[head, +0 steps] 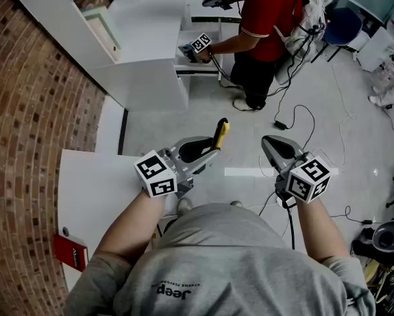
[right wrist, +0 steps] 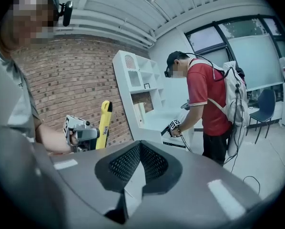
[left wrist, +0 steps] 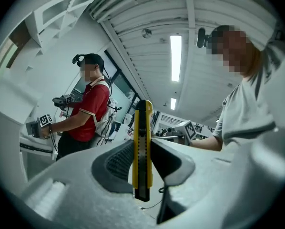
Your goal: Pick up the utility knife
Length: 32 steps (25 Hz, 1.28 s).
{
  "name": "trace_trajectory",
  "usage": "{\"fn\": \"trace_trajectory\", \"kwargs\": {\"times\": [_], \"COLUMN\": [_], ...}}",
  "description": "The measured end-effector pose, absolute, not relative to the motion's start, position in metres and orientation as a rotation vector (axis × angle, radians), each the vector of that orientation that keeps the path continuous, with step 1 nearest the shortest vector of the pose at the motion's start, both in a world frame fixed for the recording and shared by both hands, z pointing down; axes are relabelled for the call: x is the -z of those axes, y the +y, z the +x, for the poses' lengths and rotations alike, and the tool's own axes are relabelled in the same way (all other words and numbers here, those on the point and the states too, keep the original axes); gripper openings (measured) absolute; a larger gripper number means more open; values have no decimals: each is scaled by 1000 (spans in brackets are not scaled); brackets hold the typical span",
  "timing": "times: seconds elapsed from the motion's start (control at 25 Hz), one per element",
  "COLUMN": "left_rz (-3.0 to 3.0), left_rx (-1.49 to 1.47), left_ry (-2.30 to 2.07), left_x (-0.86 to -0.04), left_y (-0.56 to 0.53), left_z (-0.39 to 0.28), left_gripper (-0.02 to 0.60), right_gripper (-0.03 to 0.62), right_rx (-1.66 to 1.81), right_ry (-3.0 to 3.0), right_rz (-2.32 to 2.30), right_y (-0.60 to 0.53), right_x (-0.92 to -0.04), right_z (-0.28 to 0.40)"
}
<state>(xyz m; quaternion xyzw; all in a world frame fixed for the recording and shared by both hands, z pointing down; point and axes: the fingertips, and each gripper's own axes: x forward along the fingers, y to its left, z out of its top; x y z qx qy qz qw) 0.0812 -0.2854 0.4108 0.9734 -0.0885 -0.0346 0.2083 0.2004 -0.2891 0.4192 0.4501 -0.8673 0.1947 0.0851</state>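
Left gripper view: our left gripper [left wrist: 142, 147] clamps the knife [left wrist: 142, 125] mid-body for balance, clear of the table [head: 91, 189]; our right gripper [right wrist: 140, 146] is closed and empty.

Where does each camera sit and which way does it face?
Head view: on the wearer's head, looking steeply down at the floor; both forearms, the left gripper clamping the utility knife, the right gripper.
Left gripper view: on the left gripper, looking along its jaws across the room; wearer's torso at right.
Right gripper view: on the right gripper, facing a brick wall; wearer's left forearm.
Shared: all three show that knife and a person in red.
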Motion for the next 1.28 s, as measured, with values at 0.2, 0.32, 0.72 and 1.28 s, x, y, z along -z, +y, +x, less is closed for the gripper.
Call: {"fn": "trace_trajectory", "kwargs": {"times": [0.2,0.32,0.72,1.28], "left_rz": [2664,2668,2681,2685], "left_rx": [172,174,170,185], "left_ry": [-266,-270,-258,-267], "left_x": [-402,-400,-397,-397], "left_y": [-291,-291,-287,-283], "left_z": [71,68,62,52], "left_gripper": [117,117,117,117], "right_gripper": [9,9,9,8], "right_rx": [-573,-570,-564,-538], "right_ry": [-2600,-2606,-2608,-2596], "right_rz": [1334,1336,1331,1319], "right_y": [-292,-293,-295,-292], "right_x": [-416,-414,-410,-411], "right_z": [195,194,188,180]}}
